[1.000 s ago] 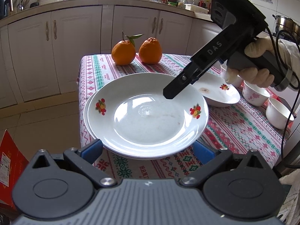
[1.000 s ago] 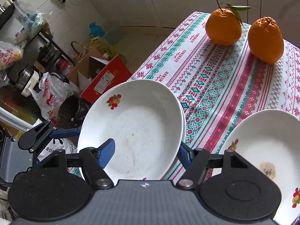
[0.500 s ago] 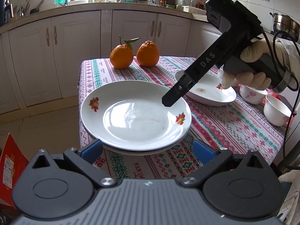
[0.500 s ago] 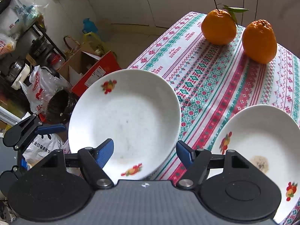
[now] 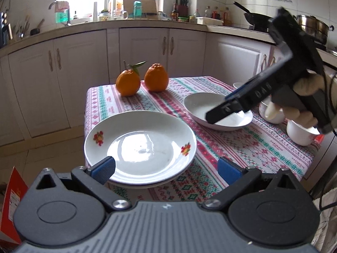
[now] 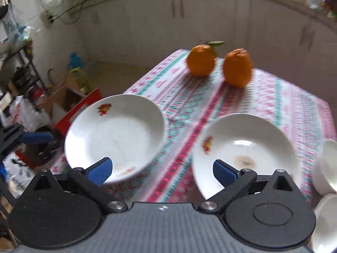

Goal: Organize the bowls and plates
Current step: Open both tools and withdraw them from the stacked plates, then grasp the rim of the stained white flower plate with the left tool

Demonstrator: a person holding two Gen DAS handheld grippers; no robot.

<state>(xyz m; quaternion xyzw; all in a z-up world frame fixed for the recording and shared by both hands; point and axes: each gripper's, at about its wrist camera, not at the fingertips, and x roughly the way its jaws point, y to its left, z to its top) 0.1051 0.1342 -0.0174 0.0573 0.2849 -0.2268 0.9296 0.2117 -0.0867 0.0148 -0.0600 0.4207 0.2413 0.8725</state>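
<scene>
Two plates (image 5: 140, 145) sit stacked just ahead of the left claw (image 5: 166, 168), spread wide and empty. The right claw (image 6: 162, 167), also wide, hangs over a lone plate (image 6: 244, 149); bowls (image 5: 301, 135) beyond it remain unstacked.

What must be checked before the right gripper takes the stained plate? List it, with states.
1. Right gripper open, empty: ok.
2. Left gripper open, empty: ok.
3. Stained plate bears nothing to spill: ok.
4. Right gripper's fingers astride that plate's rim: cannot tell, the right wrist view is blurred.
5. Stacked plates well in from the table edge: not ok, they sit at the corner.
6. Small bowls clear of the stained plate: cannot tell, they sit close.
</scene>
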